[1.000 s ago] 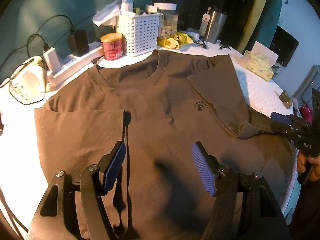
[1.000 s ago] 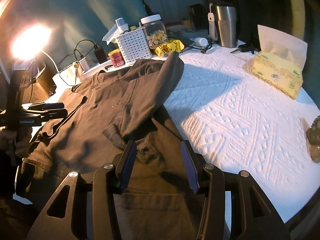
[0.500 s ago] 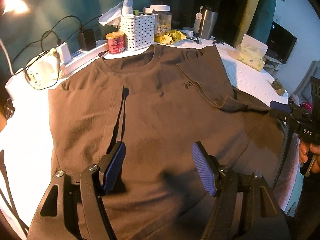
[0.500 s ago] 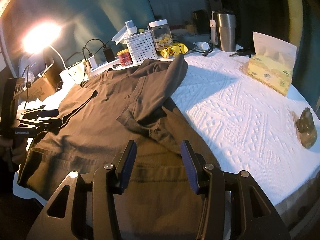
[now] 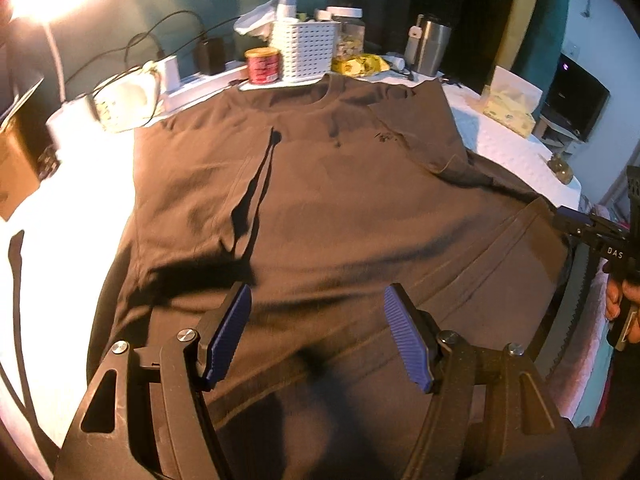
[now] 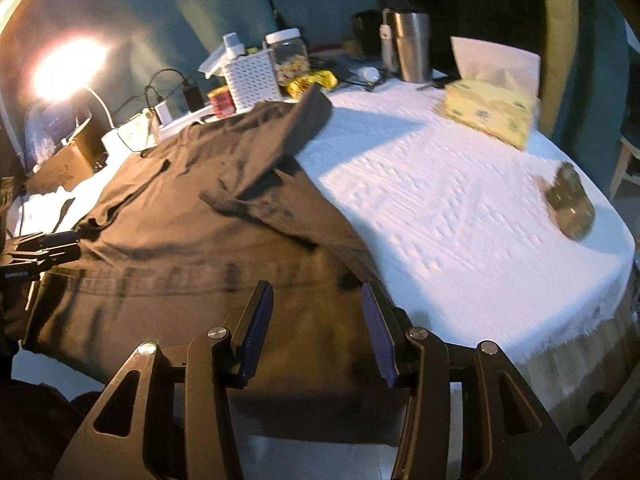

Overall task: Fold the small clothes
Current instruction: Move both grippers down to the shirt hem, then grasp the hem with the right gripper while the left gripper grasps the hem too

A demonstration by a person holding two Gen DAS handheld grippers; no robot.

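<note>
A brown T-shirt [image 5: 340,200] lies face up on the white-covered table, collar at the far side, both sleeves folded in over the body. It also shows in the right wrist view [image 6: 192,216]. My left gripper [image 5: 318,336] is open and empty above the shirt's lower part. My right gripper [image 6: 316,332] is open and empty over the shirt's bottom right corner near the table's front edge. The right gripper also shows at the right edge of the left wrist view [image 5: 592,232], and the left gripper shows at the left edge of the right wrist view [image 6: 40,248].
At the table's far side stand a white basket [image 5: 304,54], a red tin [image 5: 262,66], a jar [image 6: 288,56], a steel tumbler [image 6: 408,46] and a power strip with cables [image 5: 172,80]. A tissue box [image 6: 490,114] and a small dark figurine [image 6: 570,208] lie to the right.
Both grippers have drawn back toward the near edge of the table, so more of the shirt's lower part and hem shows. Both stay open. The shirt has not moved.
</note>
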